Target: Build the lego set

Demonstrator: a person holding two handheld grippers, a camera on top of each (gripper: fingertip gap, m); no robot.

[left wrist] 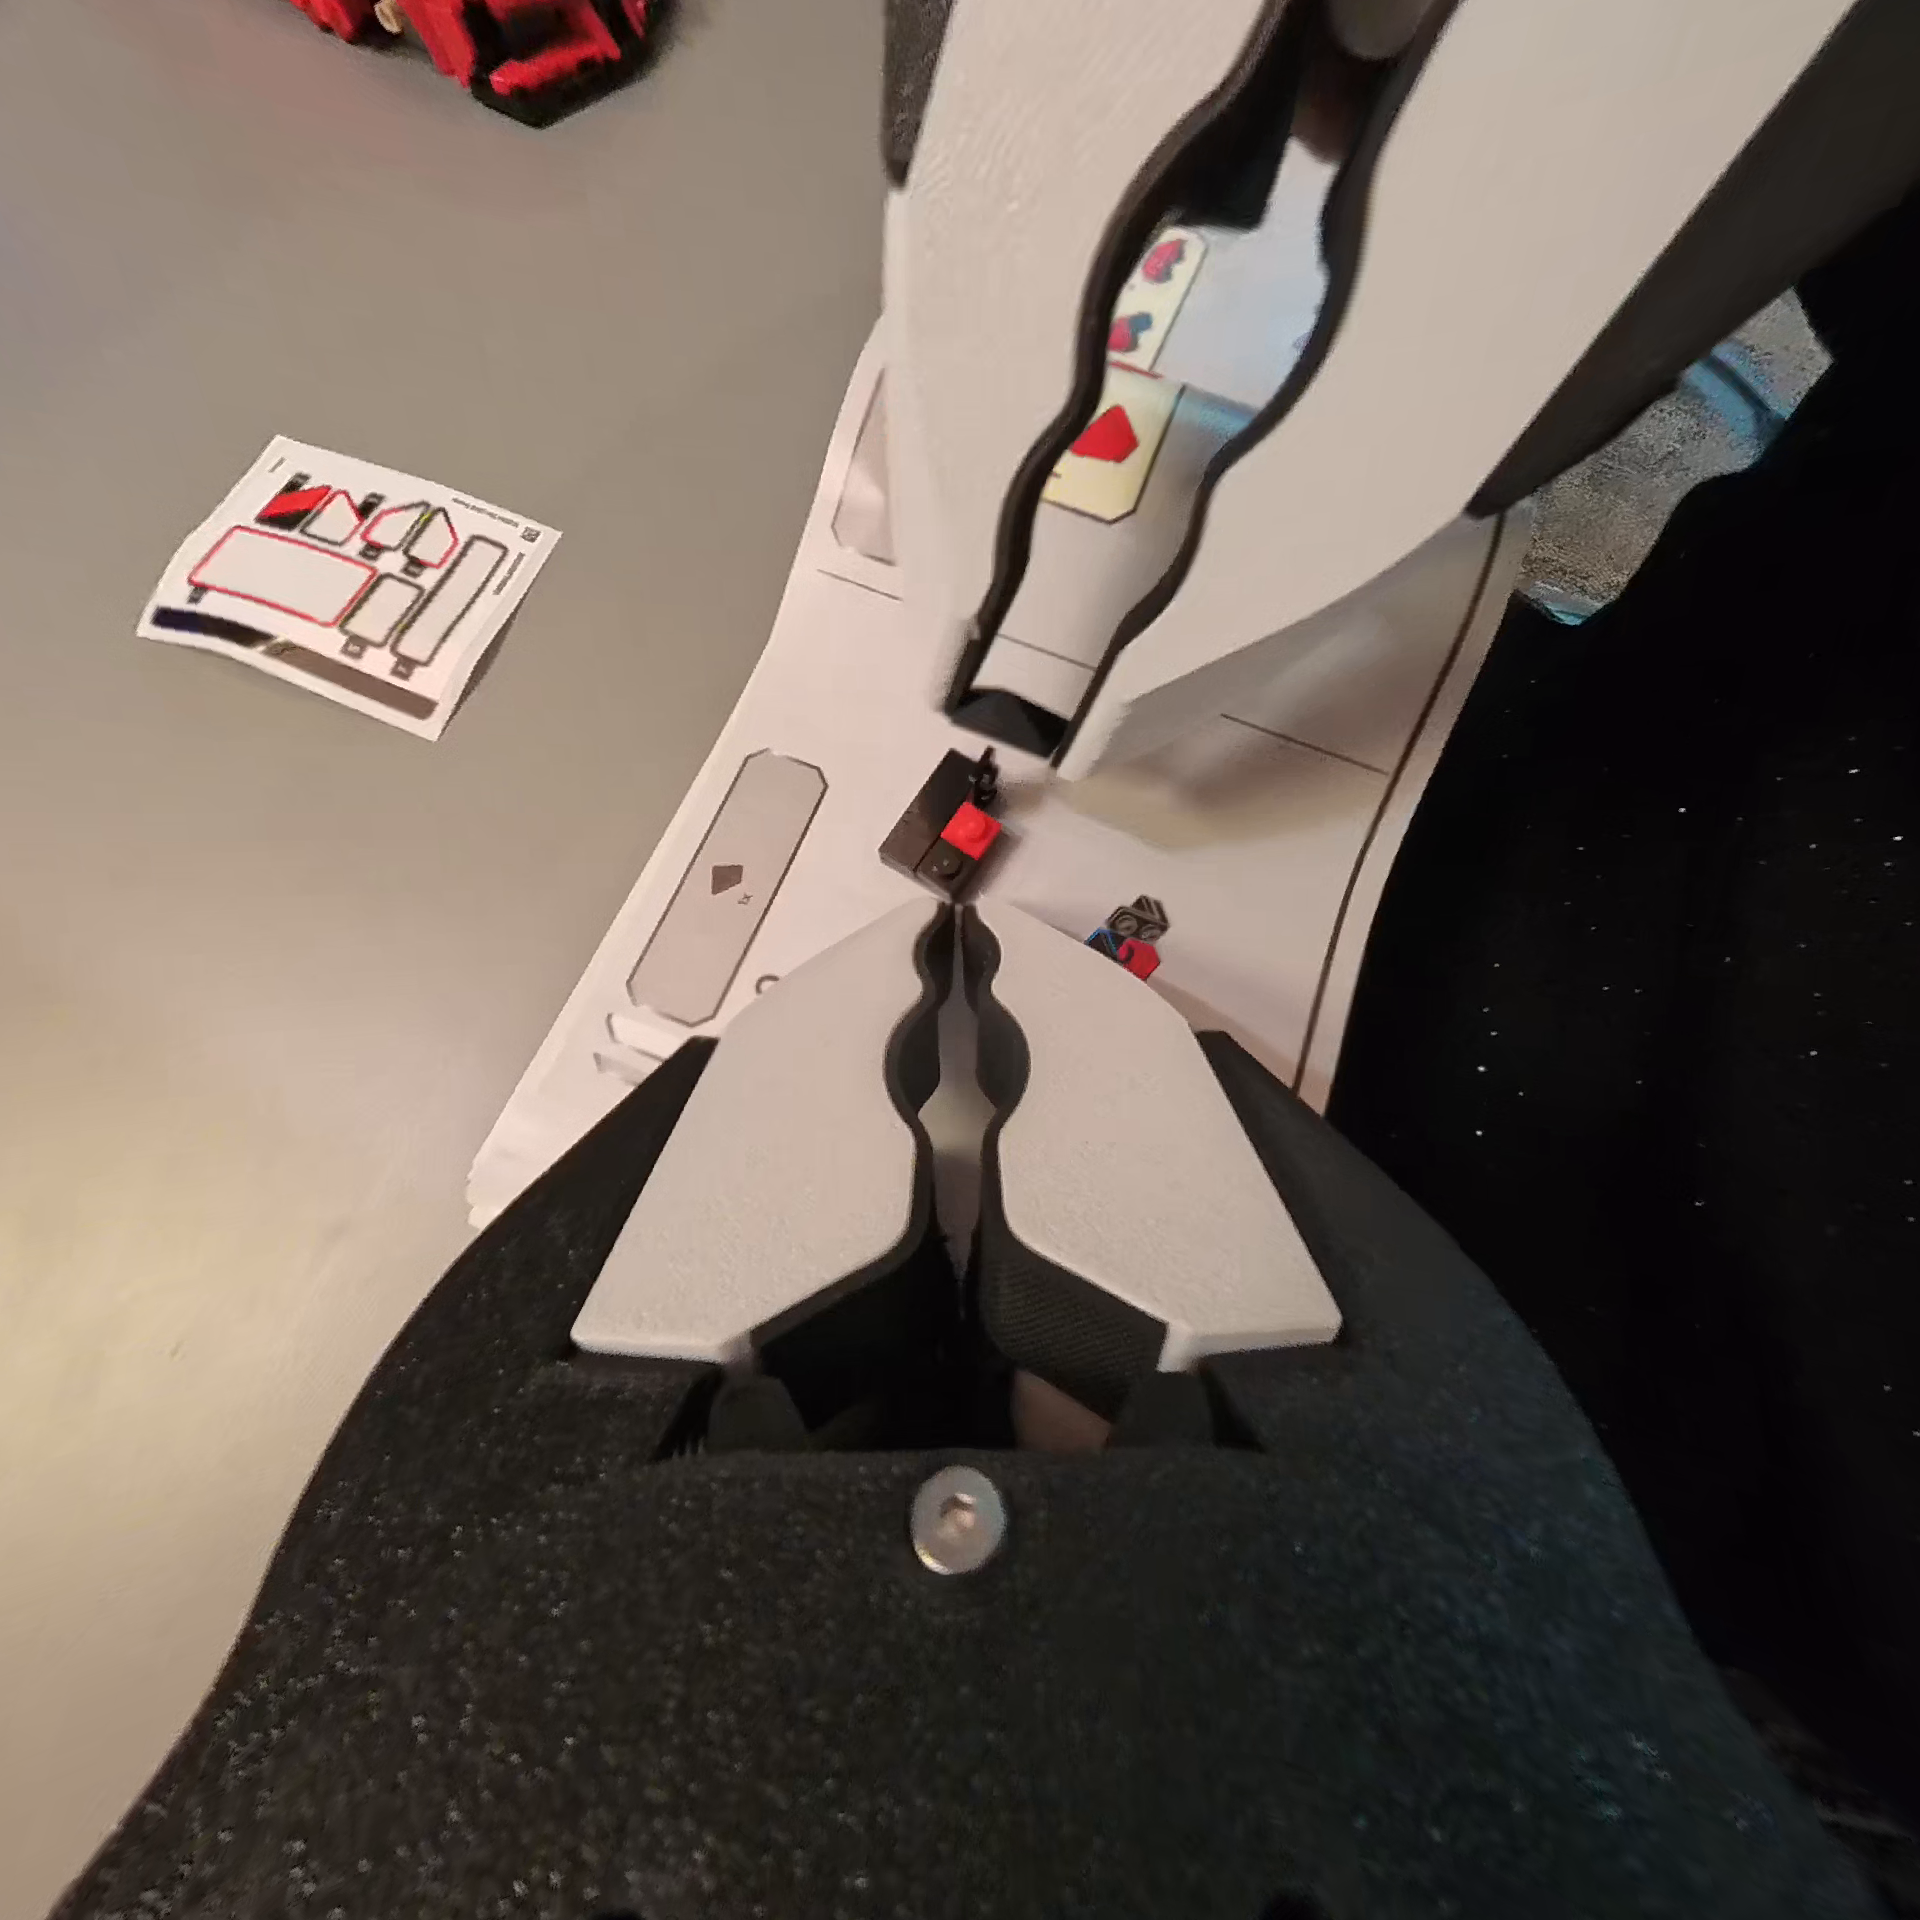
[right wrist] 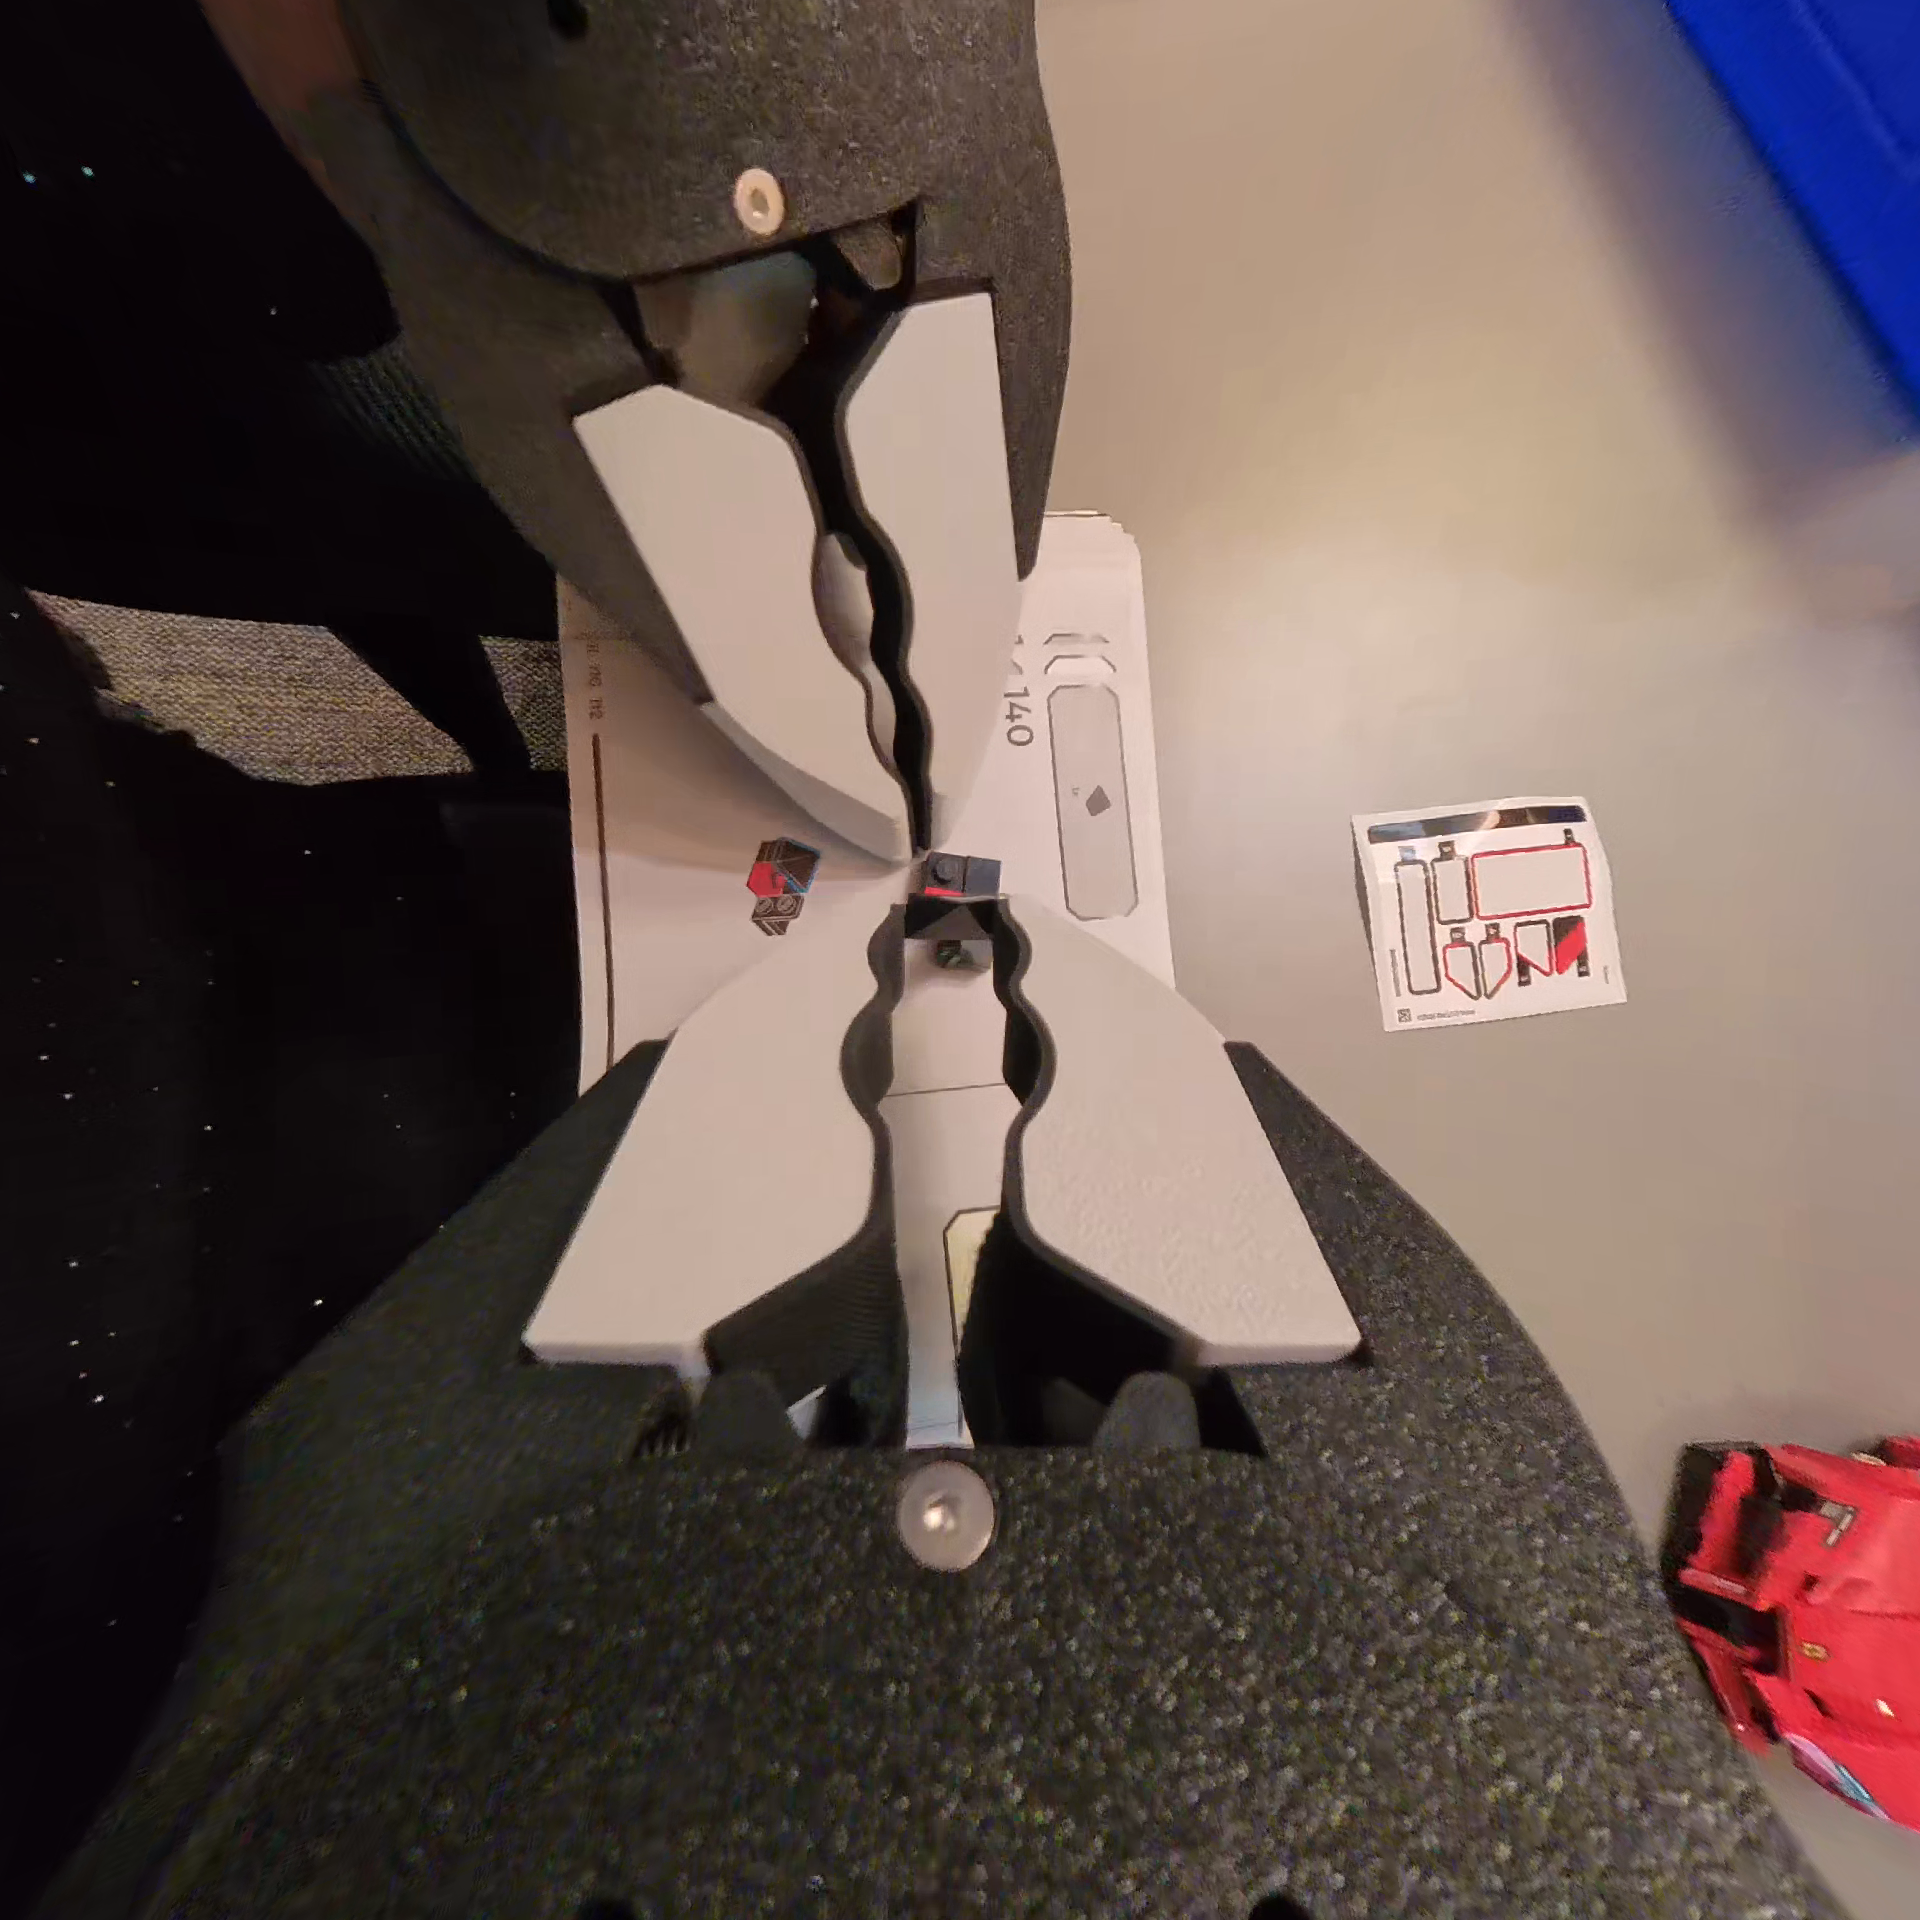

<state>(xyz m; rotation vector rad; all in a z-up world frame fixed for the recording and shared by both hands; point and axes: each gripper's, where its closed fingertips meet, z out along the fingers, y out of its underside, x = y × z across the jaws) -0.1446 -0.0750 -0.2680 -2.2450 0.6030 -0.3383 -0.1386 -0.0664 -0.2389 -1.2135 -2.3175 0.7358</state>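
Left gripper point(left wrist: 951, 909) pinched closed beside the small black-and-red brick assembly point(left wrist: 948, 828); right gripper point(right wrist: 951, 930) clamping it above the instruction booklet point(right wrist: 1101, 623).

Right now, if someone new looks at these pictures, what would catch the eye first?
The two grippers meeting tip to tip over the open instruction booklet: the left hand-held gripper and the right hand-held gripper hold a tiny black-and-red brick cluster between them. Beside it on the grey table lies a sticker sheet, and a red model car sits farther off.

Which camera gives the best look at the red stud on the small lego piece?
The left wrist view: the red stud faces the camera, unobstructed. In the right wrist view the small lego piece shows mostly dark sides, the red barely visible.
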